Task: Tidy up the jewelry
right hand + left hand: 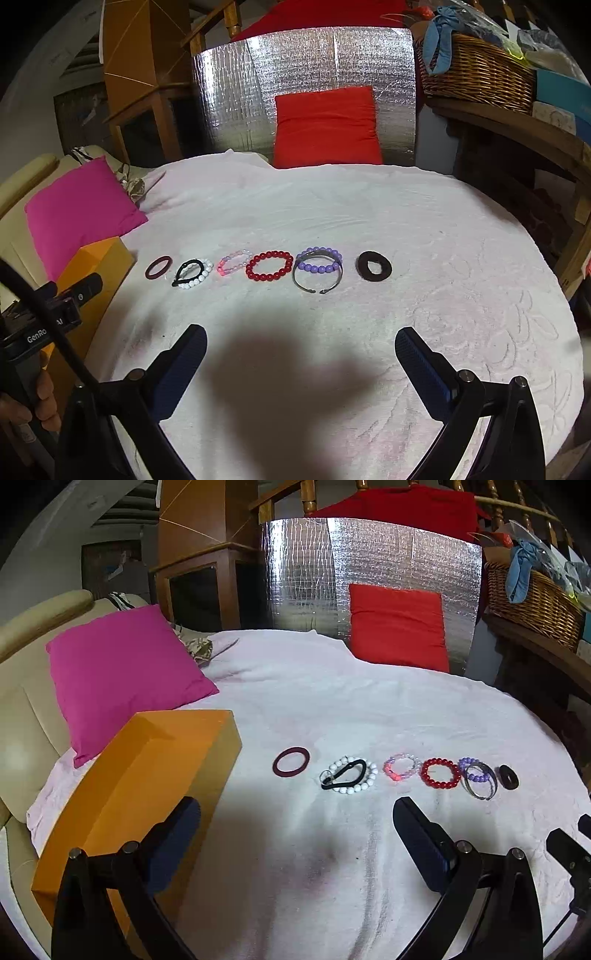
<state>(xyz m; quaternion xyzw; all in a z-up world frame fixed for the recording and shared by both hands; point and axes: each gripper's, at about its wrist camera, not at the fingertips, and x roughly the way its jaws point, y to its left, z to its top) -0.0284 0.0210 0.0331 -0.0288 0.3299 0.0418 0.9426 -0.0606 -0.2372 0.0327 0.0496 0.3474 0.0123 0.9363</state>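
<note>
Several pieces lie in a row on the white cloth (332, 206): a maroon ring (291, 761) (158, 267), a white bead bracelet (365, 781) (201, 276) under a black carabiner (343, 774), a pink bead bracelet (400, 767) (233, 262), a red bead bracelet (441, 773) (269, 266), a purple bead bracelet (319, 260) with a silver bangle (480, 780) (317, 278), and a black ring (508, 776) (373, 266). My left gripper (295, 838) is open and empty, short of the row. My right gripper (301, 363) is open and empty, short of the row.
A closed orange box (136, 786) (99, 258) stands at the left beside a pink cushion (122, 679). A red cushion (327, 127) leans on a silver foil panel (295, 74) at the back. A wicker basket (476, 77) sits on a wooden shelf at the right.
</note>
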